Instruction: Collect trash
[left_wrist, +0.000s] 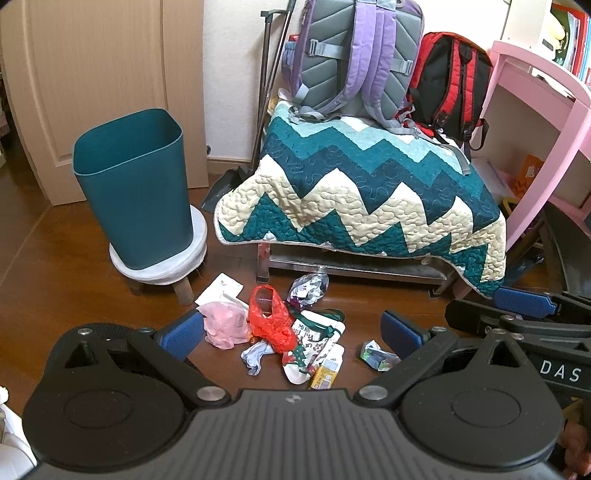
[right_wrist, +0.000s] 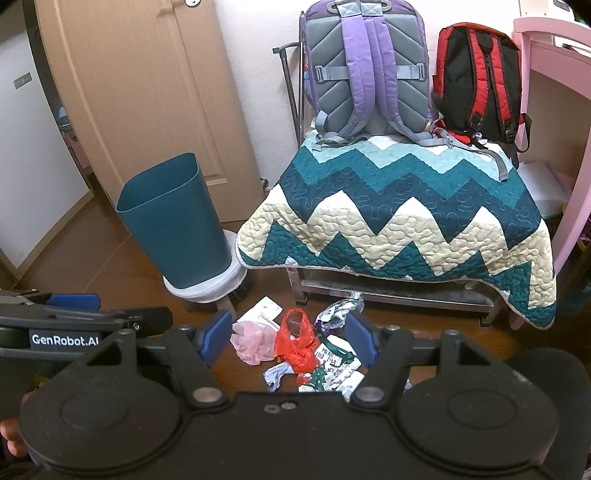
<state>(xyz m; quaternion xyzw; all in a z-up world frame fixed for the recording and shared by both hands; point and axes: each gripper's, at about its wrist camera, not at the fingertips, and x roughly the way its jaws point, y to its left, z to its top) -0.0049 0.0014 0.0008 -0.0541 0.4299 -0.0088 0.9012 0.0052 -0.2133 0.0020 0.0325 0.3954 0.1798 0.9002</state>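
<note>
Wooden floor (left_wrist: 74, 266) holds all the trash (left_wrist: 273, 328); none looks collected in the bin (left_wrist: 133, 184). Left gripper (left_wrist: 291, 332) and right gripper (right_wrist: 288, 338) hover wide open, holding nothing.

Zigzag quilt (left_wrist: 369, 192) over bench; purple backpack (left_wrist: 351, 55), red backpack (left_wrist: 450, 81), perhaps a dustpan (left_wrist: 225, 186)

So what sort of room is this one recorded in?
Probably a child's bedroom: two school backpacks, purple and red, on a quilt-covered bench, beside a pink desk.

Both wrist cams high, side by side, facing floor litter (left_wrist: 280, 332); shared: bin (right_wrist: 177, 221), quilt (left_wrist: 369, 195).
</note>
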